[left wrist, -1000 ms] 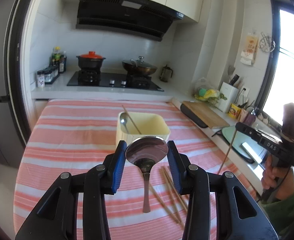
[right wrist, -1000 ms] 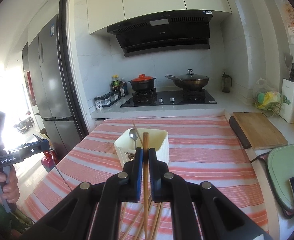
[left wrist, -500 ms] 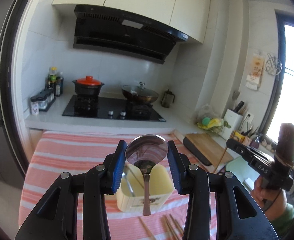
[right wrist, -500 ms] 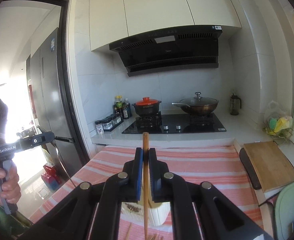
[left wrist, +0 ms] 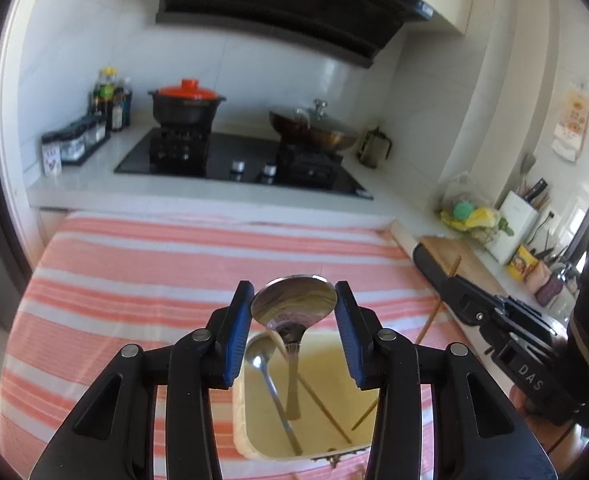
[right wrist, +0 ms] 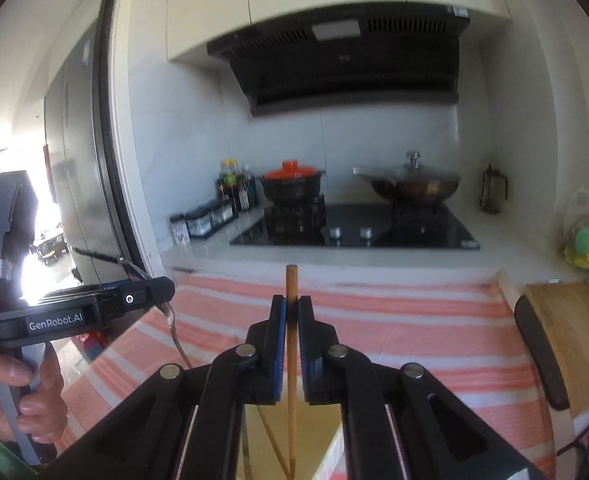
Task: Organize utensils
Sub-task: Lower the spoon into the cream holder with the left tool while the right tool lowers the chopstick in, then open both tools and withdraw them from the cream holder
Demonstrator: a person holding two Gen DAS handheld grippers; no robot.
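Both moved fwd over bin (left wrist: 250,408): left hand-held gripper (left wrist: 293,322) grips spoon (left wrist: 294,306), right (right wrist: 291,334) clamps chopstick (right wrist: 292,364).

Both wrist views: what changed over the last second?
Both hands carried their loads forward from above the tablecloth to over the cream container. The spoon handle and the chopstick tip now hang inside it. Unchanged: left gripper grips the spoon bowl, right gripper stays shut on the chopstick; a spoon and chopstick already sit inside.
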